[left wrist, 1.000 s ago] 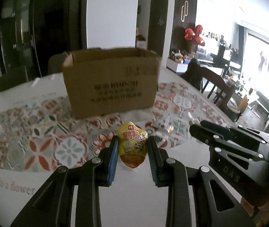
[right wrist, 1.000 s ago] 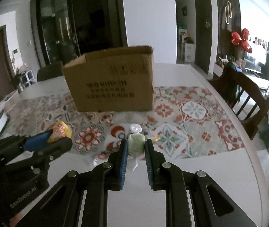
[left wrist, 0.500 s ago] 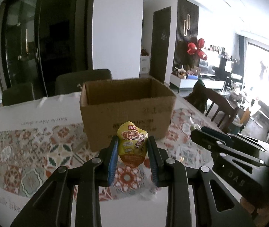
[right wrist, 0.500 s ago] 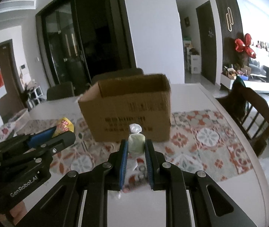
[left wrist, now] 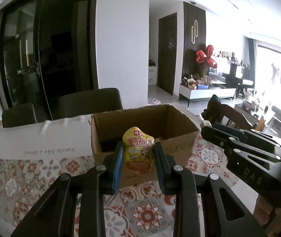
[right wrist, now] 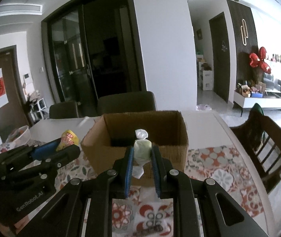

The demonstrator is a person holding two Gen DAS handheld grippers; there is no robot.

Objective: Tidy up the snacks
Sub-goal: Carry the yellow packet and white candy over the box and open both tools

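Left gripper (left wrist: pixel 138 154) closed on the yellow pouch (left wrist: pixel 139 150), held clear of the counter (left wrist: pixel 32 169); right gripper (right wrist: pixel 142 154) closed on the green sweet (right wrist: pixel 142 151), likewise held up. Ahead of both grippers and slightly below them stands the open box (left wrist: pixel 180 144), its near wall just beyond the fingertips. The pouch and the sweet each sit short of the box mouth, not yet over it.

Risks, judged from this position:
- Box: light and unweighted by the look of it. A gripper carried forward too low would strike the near wall and push the box across the counter or tip it.
- Grippers: they hang side by side, the right one close beside the left. Entering the box mouth together could make them collide.
- Pouch: gripped across its middle with its base hanging below the fingers. Released before it clears the rim, it would fall in front of the box.
- Sweet: small and round in a slippery wrapper, pinched narrowly. It could squirt out, or bounce off the rim.
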